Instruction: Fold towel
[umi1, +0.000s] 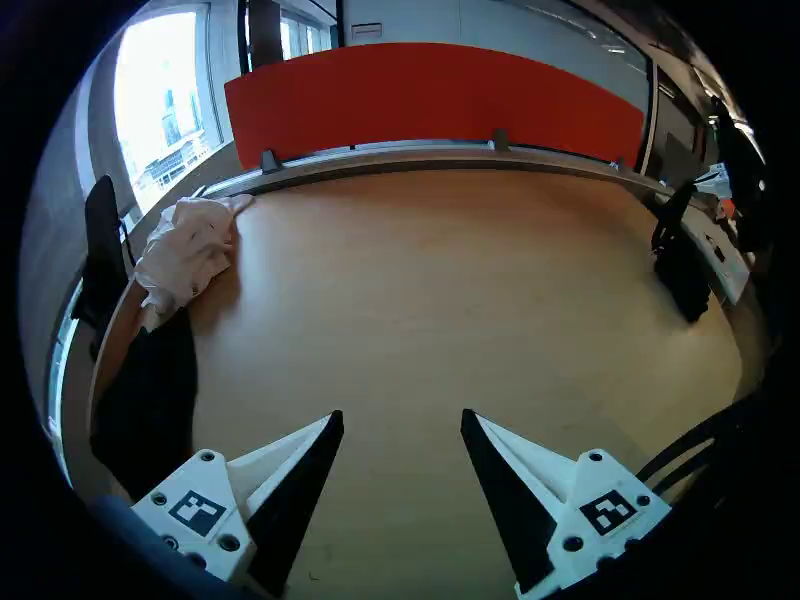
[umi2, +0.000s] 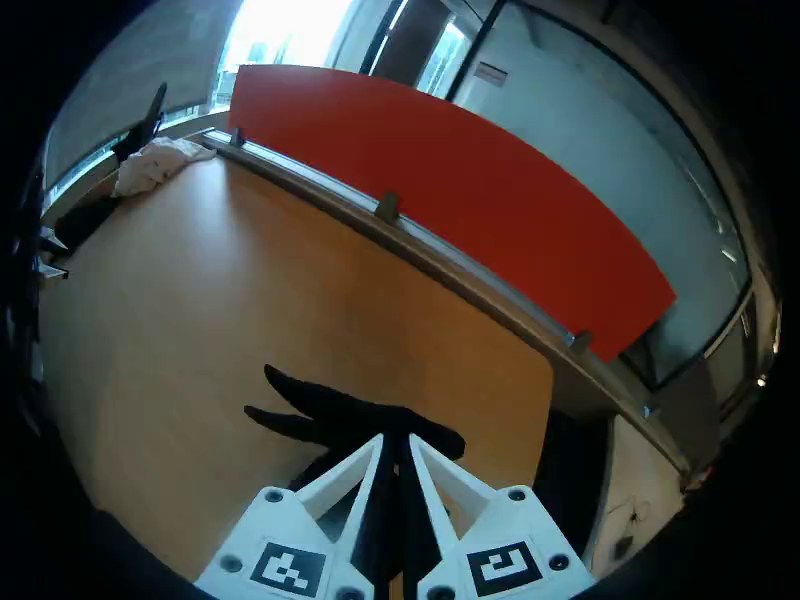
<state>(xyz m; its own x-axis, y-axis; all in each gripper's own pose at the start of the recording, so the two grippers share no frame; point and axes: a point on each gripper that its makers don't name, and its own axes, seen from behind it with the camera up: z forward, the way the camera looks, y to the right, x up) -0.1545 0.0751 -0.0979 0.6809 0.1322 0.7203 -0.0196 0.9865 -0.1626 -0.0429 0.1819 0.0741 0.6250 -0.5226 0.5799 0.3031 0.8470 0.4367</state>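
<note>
Wooden counter (umi1: 420, 300) runs bare up to the red divider (umi1: 430, 100). The pale towel (umi1: 185, 250) lies crumpled by the divider's left end, well away from my left tongs (umi1: 400, 425), which gape wide and hold nothing. My right tongs (umi2: 397, 445) are narrow and seem to pinch a dark cloth (umi2: 330, 405) on the counter, short of the divider. Grabbing the towel's bunched heap, I risk dragging it off the edge toward the chair (umi1: 103, 250)
</note>
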